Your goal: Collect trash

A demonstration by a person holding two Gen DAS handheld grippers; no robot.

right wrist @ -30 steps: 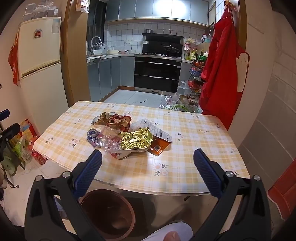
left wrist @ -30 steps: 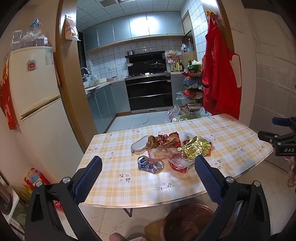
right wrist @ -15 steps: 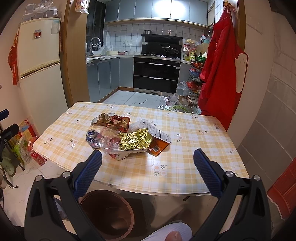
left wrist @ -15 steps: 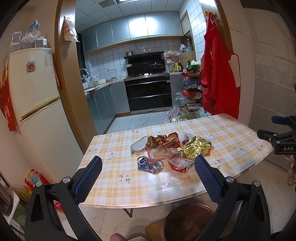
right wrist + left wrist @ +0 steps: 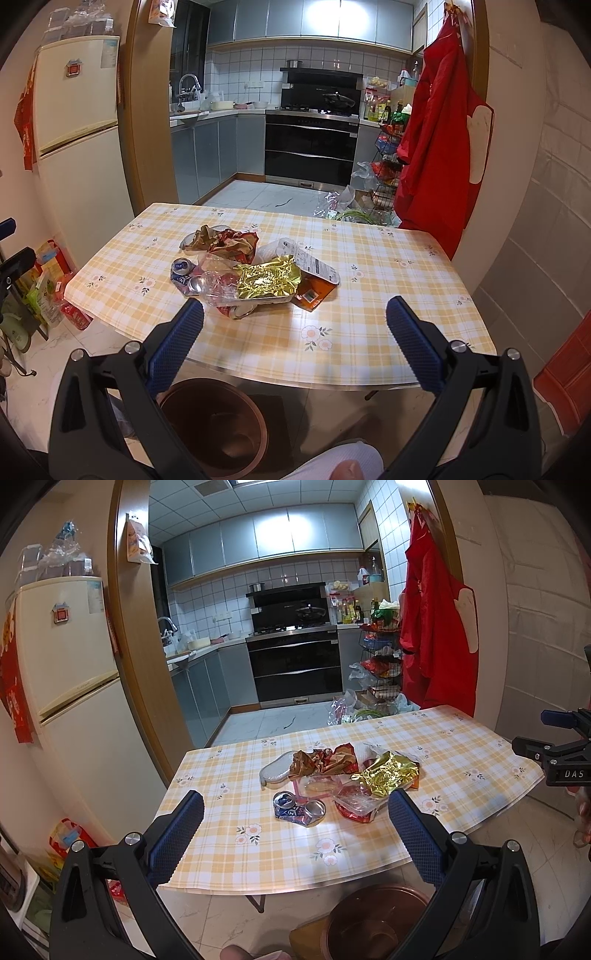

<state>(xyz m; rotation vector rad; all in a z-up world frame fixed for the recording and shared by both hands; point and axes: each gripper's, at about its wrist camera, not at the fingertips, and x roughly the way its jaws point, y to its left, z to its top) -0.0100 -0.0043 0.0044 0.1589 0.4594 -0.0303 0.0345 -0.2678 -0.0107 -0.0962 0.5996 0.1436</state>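
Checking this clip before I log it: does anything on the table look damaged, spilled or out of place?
Yes. A heap of litter sits mid-table: a crushed blue can lying on its side, a crumpled gold foil wrapper, a squashed clear plastic bottle and torn red wrappers. No liquid spill shows. Both grippers hang open, holding nothing.

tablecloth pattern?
Yellow-and-white check with small flowers on the tablecloth; clearest in the right wrist view.
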